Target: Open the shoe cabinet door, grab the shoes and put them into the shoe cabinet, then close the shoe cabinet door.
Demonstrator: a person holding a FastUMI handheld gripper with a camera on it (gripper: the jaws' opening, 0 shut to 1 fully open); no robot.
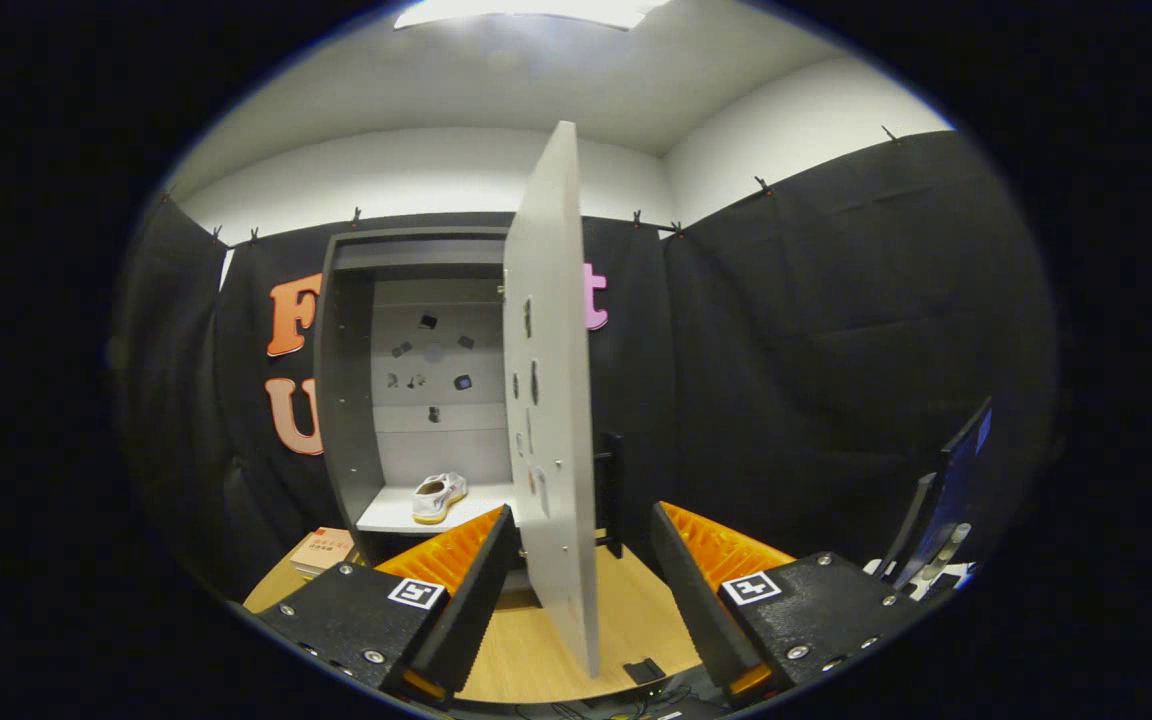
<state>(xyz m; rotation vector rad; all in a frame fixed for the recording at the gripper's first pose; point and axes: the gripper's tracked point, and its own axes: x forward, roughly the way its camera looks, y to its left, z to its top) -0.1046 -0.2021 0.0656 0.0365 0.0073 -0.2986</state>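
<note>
The gripper (pixel 576 580) is reaching toward the shoe cabinet (pixel 341 400) with its fingers spread wide, the free edge of the open cabinet door (pixel 551 400) standing in the gap between them without either finger pressing on it. The door is swinging out edge-on toward the camera. Inside the cabinet, a white shoe (pixel 438 496) is lying on the bottom shelf (pixel 391 515), beyond the left finger. A small box (pixel 321 550) is sitting on the wooden floor (pixel 526 650) beside the cabinet

A flat box (pixel 324 551) lies on the wooden floor (pixel 536 650), with a dark monitor (pixel 956 490) standing well apart.
</note>
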